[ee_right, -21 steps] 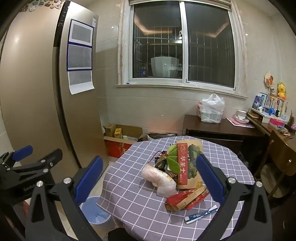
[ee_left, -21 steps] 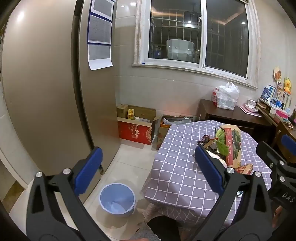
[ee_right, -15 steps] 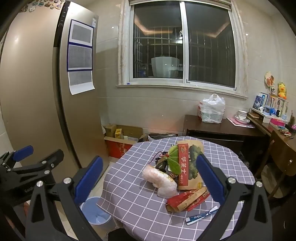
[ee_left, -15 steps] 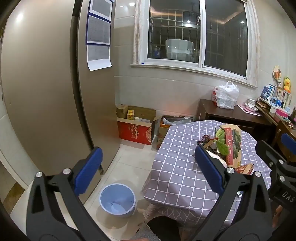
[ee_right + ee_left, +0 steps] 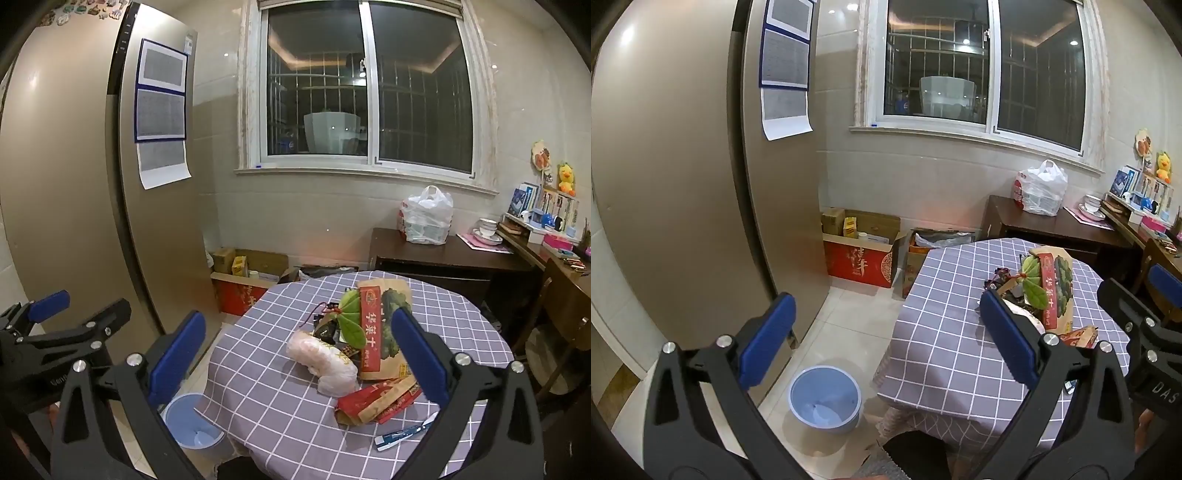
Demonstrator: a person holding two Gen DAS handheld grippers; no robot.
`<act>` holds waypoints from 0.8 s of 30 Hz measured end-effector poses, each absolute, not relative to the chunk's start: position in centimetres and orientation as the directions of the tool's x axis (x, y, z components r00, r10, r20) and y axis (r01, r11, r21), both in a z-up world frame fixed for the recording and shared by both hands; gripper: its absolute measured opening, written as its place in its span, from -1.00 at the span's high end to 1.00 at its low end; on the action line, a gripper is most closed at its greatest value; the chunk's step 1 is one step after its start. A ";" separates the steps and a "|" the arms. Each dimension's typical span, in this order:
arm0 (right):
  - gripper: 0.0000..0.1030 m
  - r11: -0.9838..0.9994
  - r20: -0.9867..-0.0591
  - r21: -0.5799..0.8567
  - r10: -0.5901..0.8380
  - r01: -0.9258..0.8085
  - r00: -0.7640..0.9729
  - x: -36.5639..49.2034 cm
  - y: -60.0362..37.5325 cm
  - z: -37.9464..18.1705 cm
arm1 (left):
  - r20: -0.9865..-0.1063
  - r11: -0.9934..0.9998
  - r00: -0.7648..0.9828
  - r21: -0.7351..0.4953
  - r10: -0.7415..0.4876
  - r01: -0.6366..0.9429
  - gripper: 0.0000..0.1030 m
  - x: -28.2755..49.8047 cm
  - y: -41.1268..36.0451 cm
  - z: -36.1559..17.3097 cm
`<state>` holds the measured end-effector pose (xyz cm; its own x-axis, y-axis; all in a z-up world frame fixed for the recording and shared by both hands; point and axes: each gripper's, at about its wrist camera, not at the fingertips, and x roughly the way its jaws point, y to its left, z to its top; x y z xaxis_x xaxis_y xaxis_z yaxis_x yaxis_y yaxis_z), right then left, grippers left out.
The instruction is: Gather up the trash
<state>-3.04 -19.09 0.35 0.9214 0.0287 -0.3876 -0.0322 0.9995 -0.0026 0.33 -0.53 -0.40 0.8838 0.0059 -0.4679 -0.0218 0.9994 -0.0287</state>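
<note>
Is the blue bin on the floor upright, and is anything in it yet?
Upright: the blue bin shows its open mouth. Nearly empty, only something pale at the bottom.

Behind the blue pad [image 5: 1008, 339] in the left wrist view: most of the white bag [image 5: 1028, 320] and red wrapper [image 5: 1078, 335]. Print on the brown paper package [image 5: 384, 325] too small to read.

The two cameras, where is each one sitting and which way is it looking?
Left wrist view: rides the left gripper, angled down at the blue bin and the table's left edge; the open right gripper pokes in at right.
Right wrist view: rides the right gripper, facing the trash pile on the table; the open left gripper shows at left.
Shared: table, bin, fridge, window.
</note>
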 end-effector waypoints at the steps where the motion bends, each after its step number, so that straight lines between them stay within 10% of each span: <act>1: -0.91 0.999 -0.389 -0.002 0.030 -0.034 0.921 -3.0 -19.0 0.4 | -0.469 0.999 0.883 -0.028 0.005 -0.020 -0.89 0.4 -0.6 -0.5; 24: -0.91 0.999 -0.383 0.019 0.048 -0.044 0.923 -2.8 -19.2 -0.3 | -0.470 0.999 0.882 -0.020 0.016 -0.028 -0.89 1.0 -0.5 -1.0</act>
